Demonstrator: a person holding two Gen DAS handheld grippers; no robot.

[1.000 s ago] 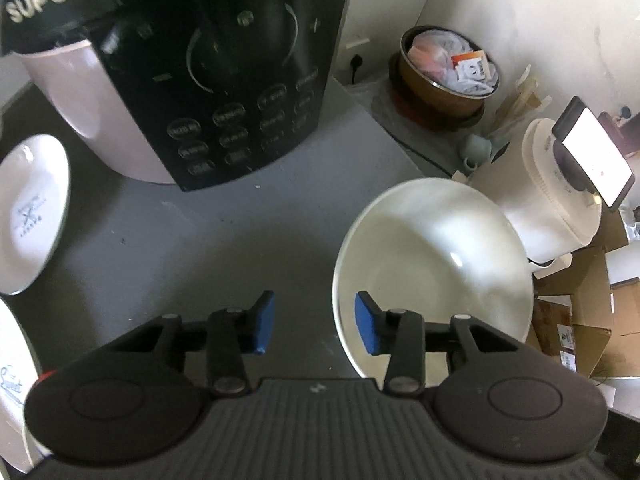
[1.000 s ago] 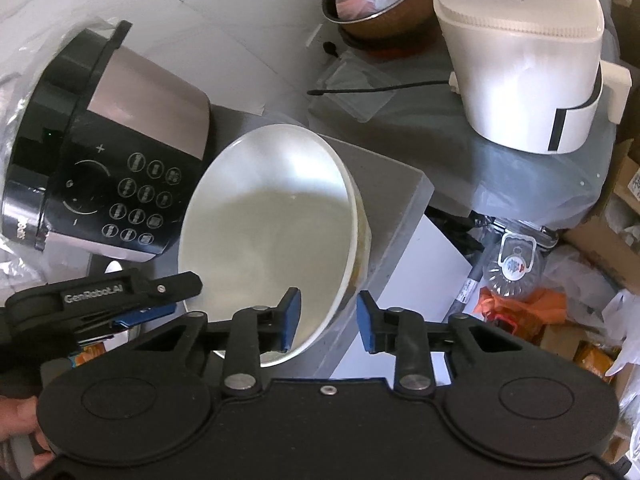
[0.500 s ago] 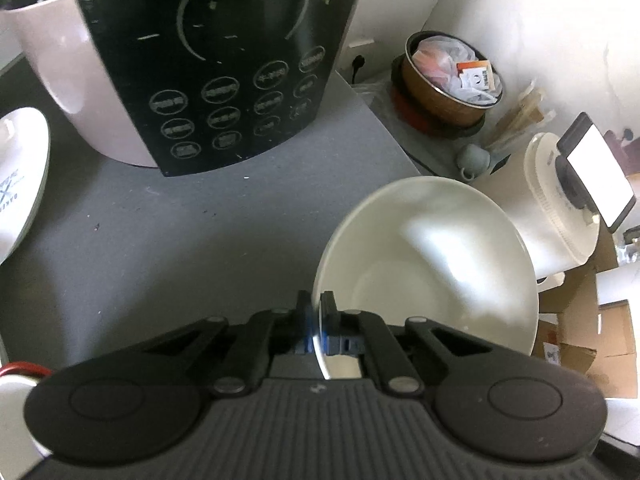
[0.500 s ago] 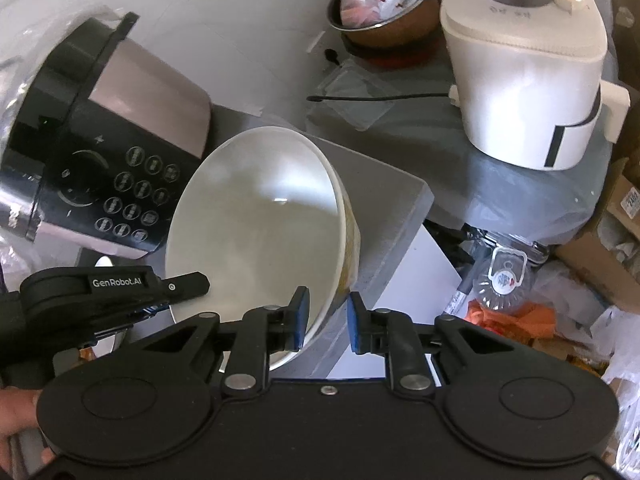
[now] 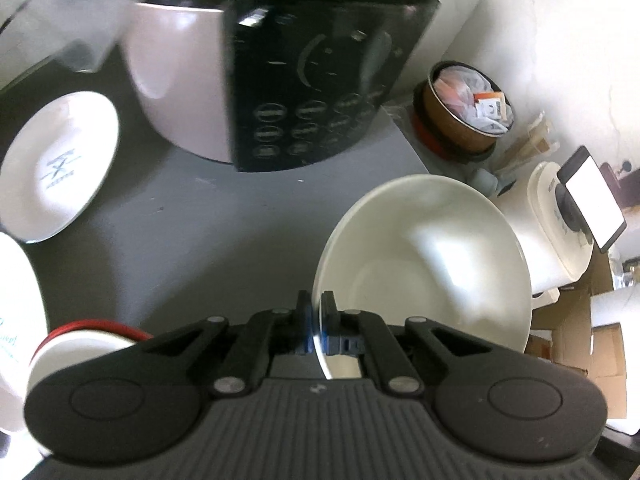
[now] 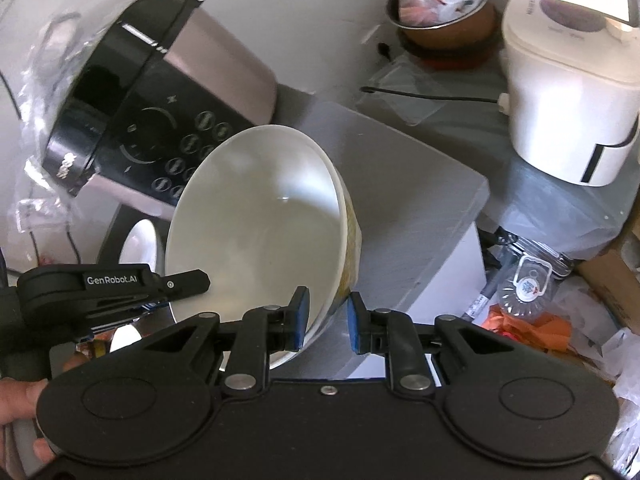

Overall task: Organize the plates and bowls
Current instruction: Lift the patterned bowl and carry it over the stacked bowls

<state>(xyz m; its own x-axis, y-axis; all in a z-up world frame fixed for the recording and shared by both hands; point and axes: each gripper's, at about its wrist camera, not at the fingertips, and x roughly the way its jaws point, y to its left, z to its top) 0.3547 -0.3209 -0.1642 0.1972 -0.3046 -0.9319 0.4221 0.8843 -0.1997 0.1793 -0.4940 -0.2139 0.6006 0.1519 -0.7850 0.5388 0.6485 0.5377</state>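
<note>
Both grippers, left [image 5: 316, 322] and right [image 6: 323, 318], have jaws clamped on the bowl [image 5: 432, 264] rim, bowl lifted over the tabletop [image 5: 192, 232]. Cooker [image 5: 280, 92] stands close behind. Only the left view shows plates [image 5: 56, 164]; only the right shows floor clutter [image 6: 536, 308].

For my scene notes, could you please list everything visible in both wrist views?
large bowl: one, cream, tilted above the grey counter, held at two rim spots
plates: two, white, counter's left side
small bowl: one, white, red-rimmed, near left
pressure cooker: one, black and silver, at the back
copper pot: one, holding packets
white appliance: one, right
phone: one, lit screen
left gripper: black, shut on the rim
right gripper: black, clamping the bowl wall
</note>
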